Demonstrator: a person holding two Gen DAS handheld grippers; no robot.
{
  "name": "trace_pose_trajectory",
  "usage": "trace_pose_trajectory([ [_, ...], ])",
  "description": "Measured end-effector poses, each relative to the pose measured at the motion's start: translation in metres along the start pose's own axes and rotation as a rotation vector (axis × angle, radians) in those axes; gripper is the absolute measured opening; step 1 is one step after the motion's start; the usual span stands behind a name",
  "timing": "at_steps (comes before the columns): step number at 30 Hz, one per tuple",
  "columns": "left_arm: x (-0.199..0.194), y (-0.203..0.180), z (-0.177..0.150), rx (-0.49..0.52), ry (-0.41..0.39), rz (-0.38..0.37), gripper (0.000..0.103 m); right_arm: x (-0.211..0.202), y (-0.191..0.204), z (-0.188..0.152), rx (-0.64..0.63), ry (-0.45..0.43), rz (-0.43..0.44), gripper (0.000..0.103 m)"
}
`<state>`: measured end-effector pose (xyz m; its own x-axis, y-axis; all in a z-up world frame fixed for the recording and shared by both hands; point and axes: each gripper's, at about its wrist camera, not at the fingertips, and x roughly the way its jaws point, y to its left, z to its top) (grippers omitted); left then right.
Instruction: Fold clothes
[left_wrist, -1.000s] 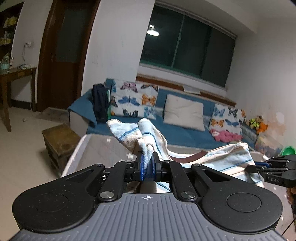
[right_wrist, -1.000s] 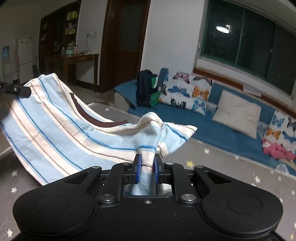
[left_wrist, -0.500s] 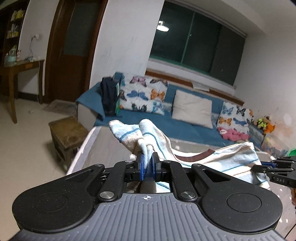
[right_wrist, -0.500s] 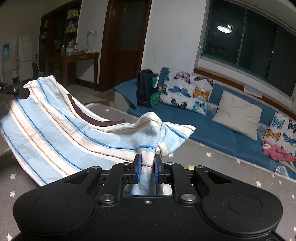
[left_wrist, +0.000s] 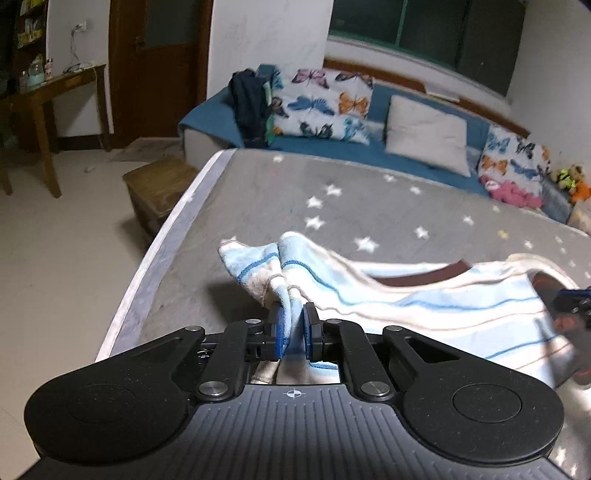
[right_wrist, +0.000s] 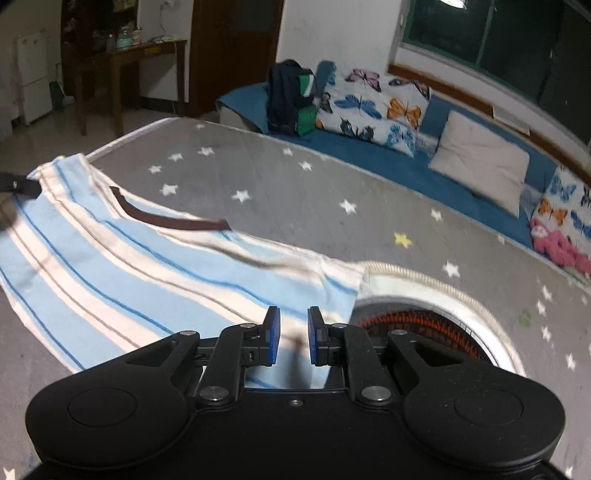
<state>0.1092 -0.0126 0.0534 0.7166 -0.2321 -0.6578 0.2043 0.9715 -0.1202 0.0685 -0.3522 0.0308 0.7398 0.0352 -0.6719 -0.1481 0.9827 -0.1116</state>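
Note:
A blue-and-cream striped shirt (left_wrist: 424, 295) with a dark brown collar band lies spread low over the grey star-patterned bed. My left gripper (left_wrist: 293, 325) is shut on a bunched corner of the striped shirt, close to the bed's left edge. My right gripper (right_wrist: 293, 332) is open, its blue pads apart just above the shirt (right_wrist: 140, 266), with no cloth between them. The right gripper also shows at the right edge of the left wrist view (left_wrist: 576, 306); the left gripper's tip shows at the left edge of the right wrist view (right_wrist: 18, 184).
The grey star bedspread (left_wrist: 351, 195) fills the middle. A blue sofa (right_wrist: 369, 147) with butterfly cushions stands behind it, a wooden stool (left_wrist: 159, 184) beside the bed's left edge, a wooden table (left_wrist: 48, 92) at far left. A round white-rimmed object (right_wrist: 436, 317) lies by the right gripper.
Both grippers have dropped from a raised hold down to the bed. The right gripper has opened and let go of the shirt corner. The left gripper still grips its corner.

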Motion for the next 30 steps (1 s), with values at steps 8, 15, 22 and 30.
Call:
trace_pose_trajectory([
  [8,-0.015,0.001,-0.024,0.03,-0.047,0.073,0.032,-0.006,-0.024,-0.029,0.073,0.022,-0.073,0.03],
  [15,-0.036,-0.012,-0.049,0.055,-0.097,0.159,0.046,-0.023,-0.05,-0.064,0.168,0.024,-0.158,0.047],
  [22,-0.051,-0.022,-0.08,0.066,-0.141,0.286,0.064,-0.04,-0.077,-0.099,0.264,0.026,-0.243,0.053],
  [30,-0.054,-0.029,-0.103,0.057,-0.145,0.352,0.075,-0.043,-0.114,-0.139,0.383,0.026,-0.333,0.062],
])
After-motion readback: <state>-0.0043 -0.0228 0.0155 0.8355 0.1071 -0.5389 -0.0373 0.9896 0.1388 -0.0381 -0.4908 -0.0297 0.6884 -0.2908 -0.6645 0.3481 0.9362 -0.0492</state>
